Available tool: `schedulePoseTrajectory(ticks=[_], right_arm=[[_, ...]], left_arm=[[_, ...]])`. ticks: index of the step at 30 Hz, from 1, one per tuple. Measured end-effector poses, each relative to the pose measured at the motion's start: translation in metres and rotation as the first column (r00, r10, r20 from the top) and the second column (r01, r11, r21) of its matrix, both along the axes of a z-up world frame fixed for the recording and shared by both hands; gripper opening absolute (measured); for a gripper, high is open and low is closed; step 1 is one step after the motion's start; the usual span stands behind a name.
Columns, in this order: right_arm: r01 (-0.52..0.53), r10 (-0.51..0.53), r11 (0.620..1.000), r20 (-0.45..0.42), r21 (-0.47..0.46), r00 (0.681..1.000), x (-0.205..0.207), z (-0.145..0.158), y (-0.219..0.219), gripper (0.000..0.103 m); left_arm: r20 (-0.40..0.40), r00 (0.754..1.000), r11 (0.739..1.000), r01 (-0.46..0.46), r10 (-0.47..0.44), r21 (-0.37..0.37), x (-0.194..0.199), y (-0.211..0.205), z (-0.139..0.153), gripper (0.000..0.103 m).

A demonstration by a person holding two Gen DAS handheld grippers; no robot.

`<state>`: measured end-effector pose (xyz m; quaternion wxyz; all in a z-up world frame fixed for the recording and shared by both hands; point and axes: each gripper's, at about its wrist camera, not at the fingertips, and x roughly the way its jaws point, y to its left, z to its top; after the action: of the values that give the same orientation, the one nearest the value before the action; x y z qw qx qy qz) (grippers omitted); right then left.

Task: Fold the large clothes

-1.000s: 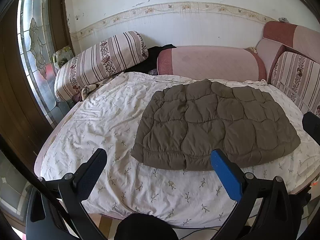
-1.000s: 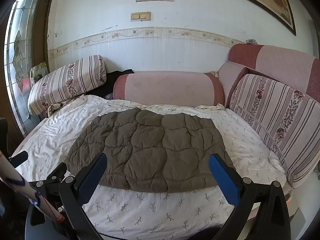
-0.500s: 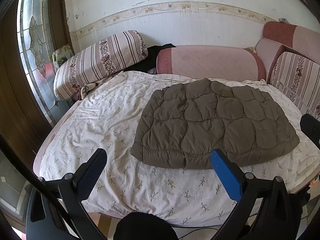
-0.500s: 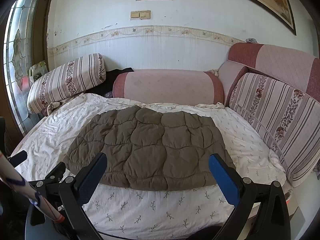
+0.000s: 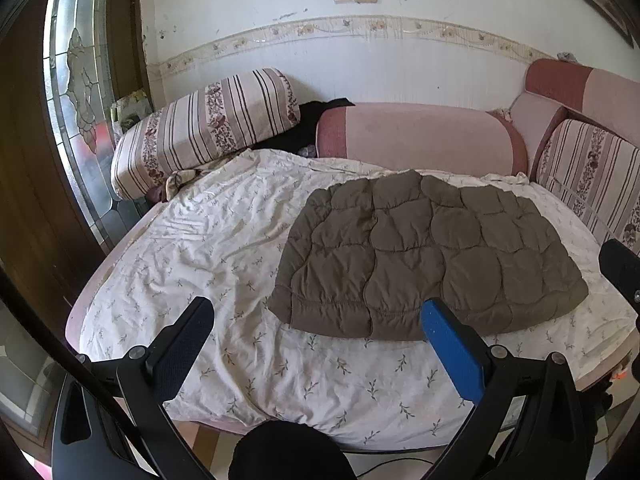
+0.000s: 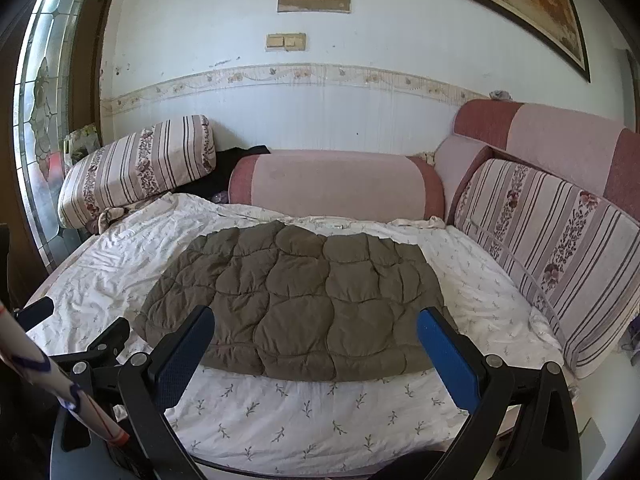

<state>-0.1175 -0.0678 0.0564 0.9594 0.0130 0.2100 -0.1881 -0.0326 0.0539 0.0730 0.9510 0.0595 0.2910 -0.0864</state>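
Your quilted brown jacket [image 5: 428,256] lies flat on the white leaf-print sheet [image 5: 224,264], folded into a broad, roughly rectangular pad. It sits toward the right half of the bed. Its gathered hem [image 5: 340,306] faces you, and its far edge runs close to the pink bolster [image 5: 416,136] at the wall.

To the jacket's left you have a wide stretch of wrinkled sheet, reaching the striped floral cushion [image 5: 204,124] and the bed's left edge. In front of the hem, a band of bare sheet runs to the near edge of the bed. To the right, seen from the right wrist, a narrower strip of sheet [image 6: 488,292] separates the jacket [image 6: 296,300] from the striped back cushion [image 6: 560,256].

Your left gripper [image 5: 316,320] hovers off the near edge of the bed, fingers spread wide with nothing between them. Your right gripper [image 6: 316,328] is likewise spread wide and empty, held short of the hem. Neither touches the jacket.

A dark garment [image 5: 316,120] lies wedged between the striped floral cushion and the bolster. A leaded-glass door [image 5: 76,92] stands beyond the bed's left side. No container is visible in either view.
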Motion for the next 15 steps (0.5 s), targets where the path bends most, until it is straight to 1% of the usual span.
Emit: schedulePoseTrajectory(ticks=[15], right_arm=[[0.002,0.000,0.999,0.068,-0.035,0.998,-0.038,0.024,0.019,0.103]], left_arm=[[0.090,0.996,0.999,0.002,0.002,-0.035,-0.041,0.011,0.031,0.103]])
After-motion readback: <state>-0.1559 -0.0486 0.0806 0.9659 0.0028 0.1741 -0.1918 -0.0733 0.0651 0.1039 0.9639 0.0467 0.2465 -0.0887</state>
